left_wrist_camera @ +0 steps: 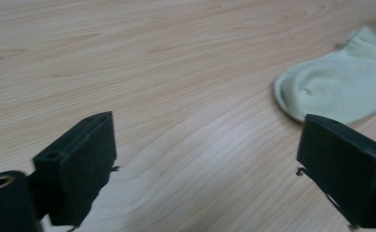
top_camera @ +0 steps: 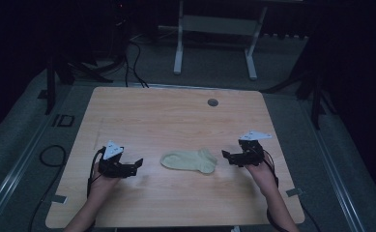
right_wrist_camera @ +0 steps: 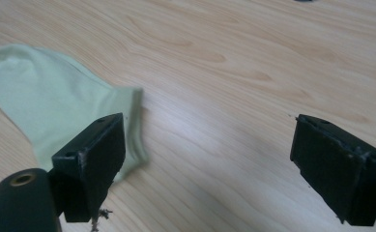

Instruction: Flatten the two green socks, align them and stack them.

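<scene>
Near the middle of the worktop, toward its front edge, the pale green sock is lying flat, with my left gripper sitting just off its rounded toe at nine o'clock and my right gripper sitting just off its cuff at three o'clock. Both are standing with jaws wide apart and nothing between them, so I am judging this as the bracketing step, with no grasp made on the sock. Next I am expecting to ease each gripper inward and low until one jaw slides under the fabric edge, then close.
</scene>
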The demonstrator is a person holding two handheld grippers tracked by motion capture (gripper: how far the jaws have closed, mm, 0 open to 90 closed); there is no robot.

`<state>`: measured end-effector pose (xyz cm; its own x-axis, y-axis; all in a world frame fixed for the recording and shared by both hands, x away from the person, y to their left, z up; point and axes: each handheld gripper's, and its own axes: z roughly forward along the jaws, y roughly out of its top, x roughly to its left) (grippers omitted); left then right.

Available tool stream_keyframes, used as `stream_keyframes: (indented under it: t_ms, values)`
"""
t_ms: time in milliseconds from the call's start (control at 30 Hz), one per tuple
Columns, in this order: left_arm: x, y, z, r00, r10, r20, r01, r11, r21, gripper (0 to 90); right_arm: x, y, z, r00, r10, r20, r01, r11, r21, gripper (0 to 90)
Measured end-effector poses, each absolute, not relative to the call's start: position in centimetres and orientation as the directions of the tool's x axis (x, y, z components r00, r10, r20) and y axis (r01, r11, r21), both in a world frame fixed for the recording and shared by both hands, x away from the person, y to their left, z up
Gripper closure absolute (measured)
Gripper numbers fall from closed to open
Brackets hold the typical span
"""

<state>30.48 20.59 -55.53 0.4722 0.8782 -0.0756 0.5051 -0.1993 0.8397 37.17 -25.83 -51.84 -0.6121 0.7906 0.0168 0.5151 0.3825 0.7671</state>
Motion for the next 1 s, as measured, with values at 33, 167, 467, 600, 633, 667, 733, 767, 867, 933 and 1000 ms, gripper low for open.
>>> stream_keyframes:
  t_ms: [33,167,467,600,633,667,733,767,867,933,1000]
  values:
    - [30.4,20.8,-55.5,0.460,0.885,-0.069,0.513,-0.202,0.834,4.8,37.1,-26.1,-51.9,-0.607,0.794,0.019,0.520,0.380,0.765,12.3]
    - [30.0,21.5,-55.5,0.436,0.897,-0.069,0.528,-0.193,0.827,2.3,36.8,-27.4,-52.2,-0.592,0.806,0.029,0.538,0.368,0.759,12.5]
    - [28.8,22.6,-55.8,0.427,0.902,-0.061,0.535,-0.197,0.822,2.3,35.2,-30.0,-53.0,-0.557,0.829,0.045,0.569,0.342,0.747,12.6]
    - [28.4,23.5,-56.2,0.414,0.908,-0.067,0.547,-0.189,0.815,2.3,34.4,-31.3,-53.6,-0.527,0.849,0.048,0.592,0.325,0.738,13.0]
    - [28.3,23.6,-56.3,0.409,0.910,-0.064,0.553,-0.191,0.811,2.3,34.2,-31.7,-53.8,-0.519,0.853,0.050,0.598,0.320,0.735,13.0]
    - [28.2,23.8,-56.4,0.405,0.912,-0.060,0.554,-0.193,0.810,2.3,34.1,-31.9,-53.9,-0.513,0.856,0.053,0.602,0.315,0.734,13.0]
    - [27.9,24.1,-56.4,0.403,0.913,-0.062,0.549,-0.187,0.814,2.3,33.6,-32.6,-54.2,-0.502,0.863,0.060,0.614,0.307,0.727,13.0]
    - [27.6,24.3,-56.4,0.404,0.912,-0.069,0.545,-0.179,0.819,2.3,33.4,-32.8,-54.2,-0.498,0.865,0.058,0.618,0.307,0.724,13.0]
    - [27.0,24.6,-56.2,0.401,0.913,-0.080,0.536,-0.162,0.829,2.3,32.7,-33.6,-54.3,-0.481,0.875,0.051,0.620,0.299,0.725,13.0]
    - [26.6,25.0,-56.2,0.392,0.916,-0.089,0.536,-0.149,0.831,2.3,32.3,-34.0,-54.3,-0.465,0.884,0.051,0.621,0.284,0.731,13.0]
    - [26.4,25.3,-56.3,0.379,0.920,-0.099,0.545,-0.135,0.827,2.3,31.9,-34.5,-54.3,-0.451,0.891,0.058,0.626,0.269,0.732,13.0]
